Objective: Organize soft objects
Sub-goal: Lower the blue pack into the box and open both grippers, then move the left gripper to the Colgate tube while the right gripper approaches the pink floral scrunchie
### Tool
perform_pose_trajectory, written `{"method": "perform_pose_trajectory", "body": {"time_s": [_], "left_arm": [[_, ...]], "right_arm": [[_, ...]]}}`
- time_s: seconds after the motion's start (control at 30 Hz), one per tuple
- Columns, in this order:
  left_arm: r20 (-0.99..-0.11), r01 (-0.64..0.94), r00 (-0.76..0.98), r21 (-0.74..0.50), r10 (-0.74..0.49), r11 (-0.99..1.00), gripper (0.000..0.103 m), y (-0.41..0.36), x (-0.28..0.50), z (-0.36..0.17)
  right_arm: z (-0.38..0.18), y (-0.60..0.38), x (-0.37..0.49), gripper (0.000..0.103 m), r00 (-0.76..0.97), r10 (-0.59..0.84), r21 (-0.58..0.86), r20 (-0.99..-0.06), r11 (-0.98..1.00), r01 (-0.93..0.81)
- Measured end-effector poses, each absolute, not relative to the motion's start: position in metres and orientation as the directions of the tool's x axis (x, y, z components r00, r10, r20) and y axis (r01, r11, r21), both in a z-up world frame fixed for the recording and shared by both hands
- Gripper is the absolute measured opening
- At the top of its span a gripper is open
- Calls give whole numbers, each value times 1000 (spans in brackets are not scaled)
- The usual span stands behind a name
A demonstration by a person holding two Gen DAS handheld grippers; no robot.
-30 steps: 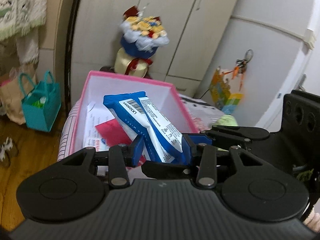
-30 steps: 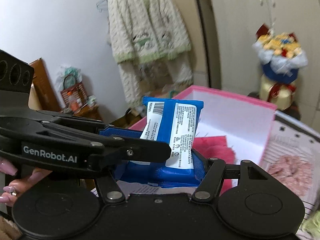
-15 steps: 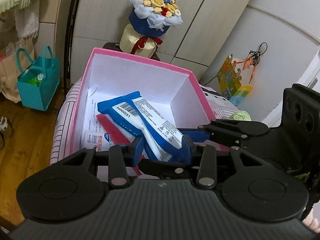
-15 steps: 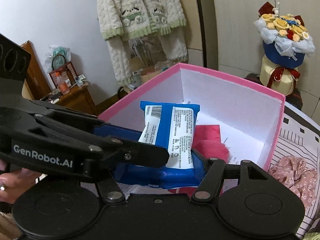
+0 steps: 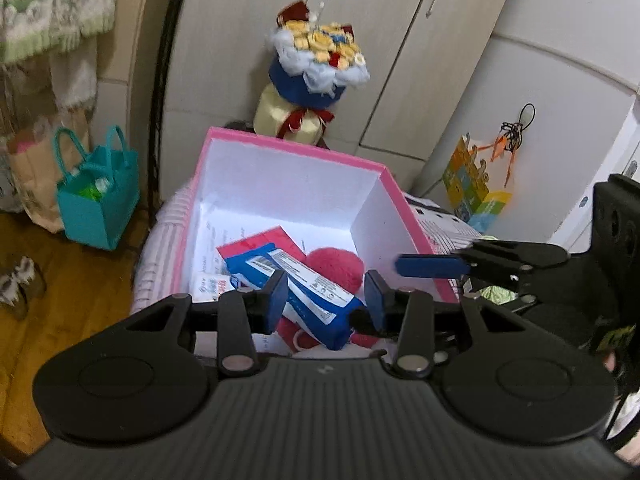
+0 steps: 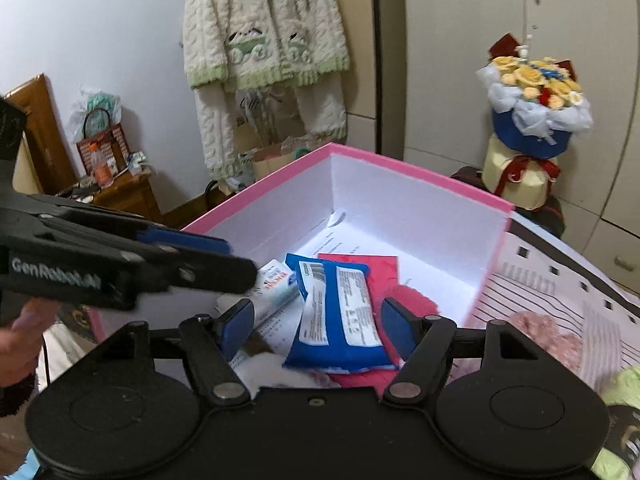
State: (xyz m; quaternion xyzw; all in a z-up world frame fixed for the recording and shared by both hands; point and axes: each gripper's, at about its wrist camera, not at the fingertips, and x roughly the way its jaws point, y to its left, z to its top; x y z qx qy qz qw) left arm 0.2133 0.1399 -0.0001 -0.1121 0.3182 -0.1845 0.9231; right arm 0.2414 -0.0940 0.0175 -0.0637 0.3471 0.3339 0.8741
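The pink box [image 6: 420, 178] stands open, and the blue pack [image 6: 340, 312] lies inside it on a red cloth [image 6: 376, 264]. The right claw [image 6: 316, 320] is opening around the pack without pressing it. The left claw [image 5: 326, 296] is spread too, holding nothing.

Flower bouquet [image 5: 320, 64] by the wardrobe [image 5: 400, 40]; teal bag [image 5: 98, 200] on the floor.

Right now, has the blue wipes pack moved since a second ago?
Yes. The wipes pack has dropped from above the pink box rim to lie inside on the red items, free of both tools.
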Motion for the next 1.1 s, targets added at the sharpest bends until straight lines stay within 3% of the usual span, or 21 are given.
{"method": "perform_pose_trajectory", "body": {"time_s": [0.6, 1.1], "left_arm": [[-470, 396, 771, -176, -430, 901, 49, 115, 121, 62], [-454, 549, 699, -154, -552, 822, 53, 55, 76, 64]], "right_arm": [[76, -168, 162, 75, 631, 553, 107, -544, 791, -602], [93, -250, 104, 76, 740, 486, 87, -465, 857, -508]]}}
